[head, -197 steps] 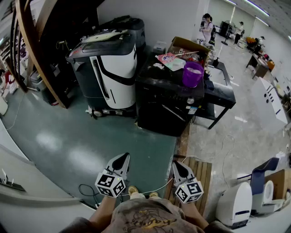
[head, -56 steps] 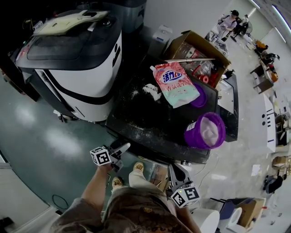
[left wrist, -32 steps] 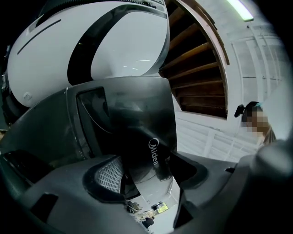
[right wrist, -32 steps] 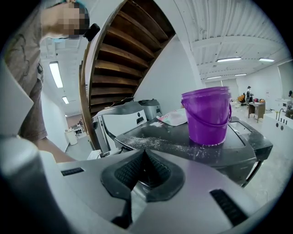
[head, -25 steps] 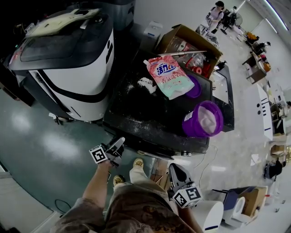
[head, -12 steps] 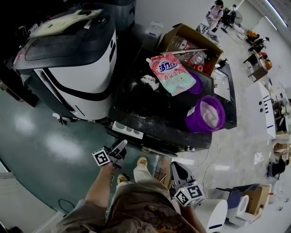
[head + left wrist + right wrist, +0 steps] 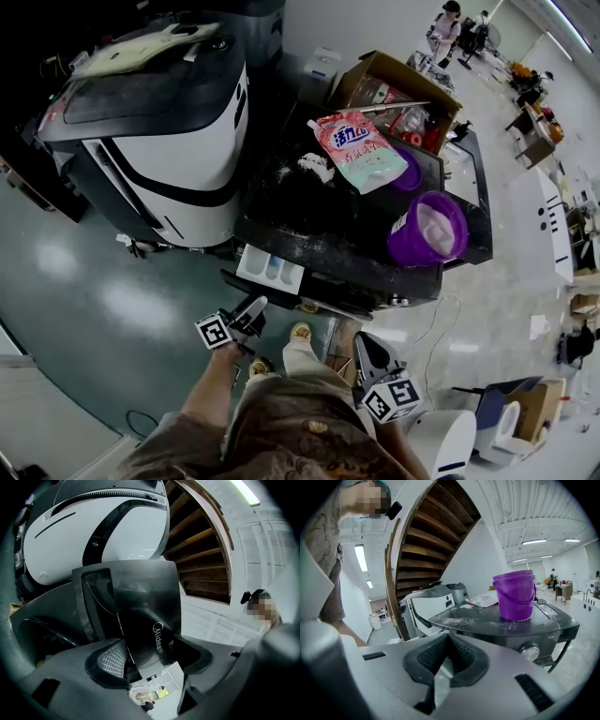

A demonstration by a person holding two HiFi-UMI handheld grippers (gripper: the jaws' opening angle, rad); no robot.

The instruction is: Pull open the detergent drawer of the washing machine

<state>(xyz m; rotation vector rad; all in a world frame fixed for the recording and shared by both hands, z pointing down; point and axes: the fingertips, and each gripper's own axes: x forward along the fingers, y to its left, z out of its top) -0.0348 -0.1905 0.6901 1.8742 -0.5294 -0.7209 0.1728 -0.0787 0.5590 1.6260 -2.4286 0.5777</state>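
**Detergent drawer during extraction.** The detergent drawer is shown partly drawn out at the left end of the front of the washing machine. Its glossy front panel is pinched between the pads of the left tongs. The right tongs are held pressed together and empty, before the machine's front. A slanted pull is judged likely to bind the drawer, the smooth panel may slip from the pads, and a jerk may shake the purple bucket on the machine's top.
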